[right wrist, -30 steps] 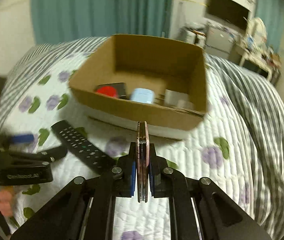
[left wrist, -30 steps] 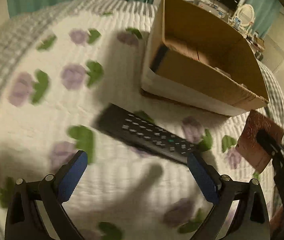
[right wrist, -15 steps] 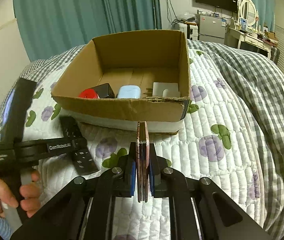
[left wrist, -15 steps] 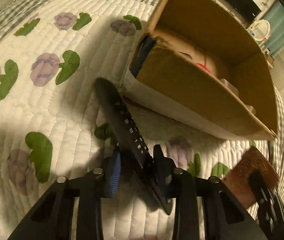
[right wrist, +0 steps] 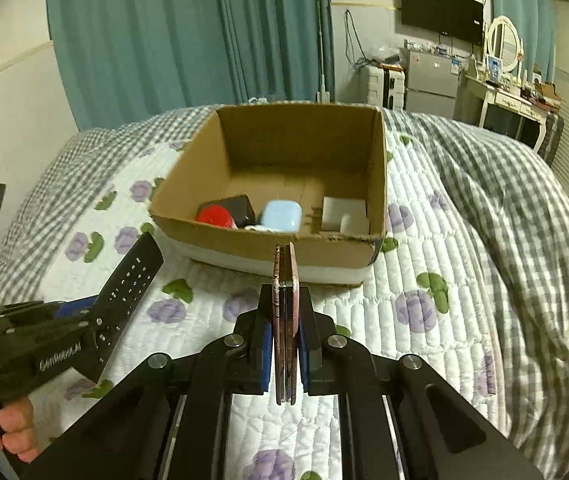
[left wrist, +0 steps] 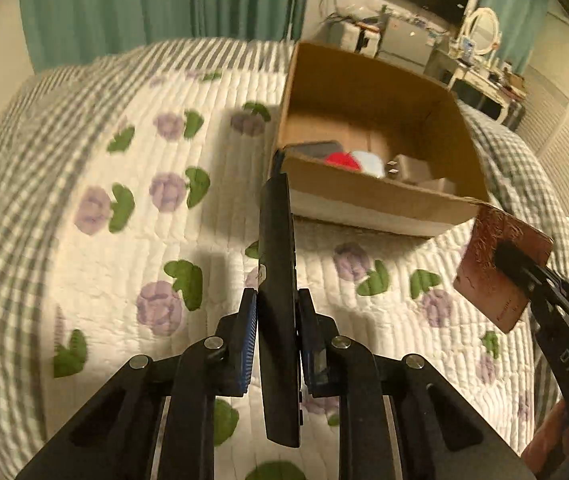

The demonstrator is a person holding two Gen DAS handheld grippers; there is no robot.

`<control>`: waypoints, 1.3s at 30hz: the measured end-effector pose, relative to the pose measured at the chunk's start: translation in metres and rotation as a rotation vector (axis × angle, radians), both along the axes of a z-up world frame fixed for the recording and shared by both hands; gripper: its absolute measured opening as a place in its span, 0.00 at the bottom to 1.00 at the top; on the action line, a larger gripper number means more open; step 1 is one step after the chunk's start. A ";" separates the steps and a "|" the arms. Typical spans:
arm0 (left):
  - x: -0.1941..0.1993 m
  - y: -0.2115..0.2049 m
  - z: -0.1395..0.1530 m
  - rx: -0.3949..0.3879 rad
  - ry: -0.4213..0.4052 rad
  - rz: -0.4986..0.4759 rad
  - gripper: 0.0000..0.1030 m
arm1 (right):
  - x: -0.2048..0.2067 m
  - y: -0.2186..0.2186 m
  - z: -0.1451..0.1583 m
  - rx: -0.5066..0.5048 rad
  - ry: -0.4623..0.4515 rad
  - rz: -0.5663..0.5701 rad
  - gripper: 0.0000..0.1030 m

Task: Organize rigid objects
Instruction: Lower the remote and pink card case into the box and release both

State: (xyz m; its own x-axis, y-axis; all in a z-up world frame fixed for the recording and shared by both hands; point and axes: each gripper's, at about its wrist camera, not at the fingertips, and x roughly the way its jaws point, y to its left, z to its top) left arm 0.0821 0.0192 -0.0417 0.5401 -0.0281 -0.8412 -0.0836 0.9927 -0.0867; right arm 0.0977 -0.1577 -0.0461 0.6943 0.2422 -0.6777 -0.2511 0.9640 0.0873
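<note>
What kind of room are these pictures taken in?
Most likely a bedroom in a home. The work goes on over a bed with a flowered quilt, and behind it stand a dressing table with an oval mirror, teal curtains and a wall television.

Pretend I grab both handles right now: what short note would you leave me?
Left gripper: shut on the black remote control, lifted off the quilt.
Right gripper: shut on a thin reddish-brown card-like item, held edge-up.
Cardboard box ahead on the bed already holds a red object, a black box, a light-blue case and a white charger.
Left to do: put both held things into the box.
</note>
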 end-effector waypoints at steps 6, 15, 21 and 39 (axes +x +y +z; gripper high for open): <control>-0.007 -0.011 0.041 0.008 -0.099 -0.036 0.18 | -0.014 0.003 0.035 -0.015 -0.055 0.021 0.09; 0.042 -0.025 0.098 0.055 -0.248 -0.079 0.18 | 0.012 0.014 0.107 -0.068 -0.206 0.091 0.09; 0.104 -0.037 0.087 0.105 -0.226 -0.092 0.19 | 0.075 0.011 0.117 -0.055 -0.170 0.129 0.09; 0.188 -0.063 0.001 0.102 -0.120 -0.143 0.21 | 0.173 -0.009 0.018 -0.127 -0.061 0.129 0.09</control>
State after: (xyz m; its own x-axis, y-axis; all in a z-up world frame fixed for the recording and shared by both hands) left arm 0.2697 -0.0440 -0.0412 0.6335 -0.0298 -0.7732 0.0636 0.9979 0.0136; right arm 0.2708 -0.1663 -0.0282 0.7036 0.2471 -0.6663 -0.3745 0.9258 -0.0522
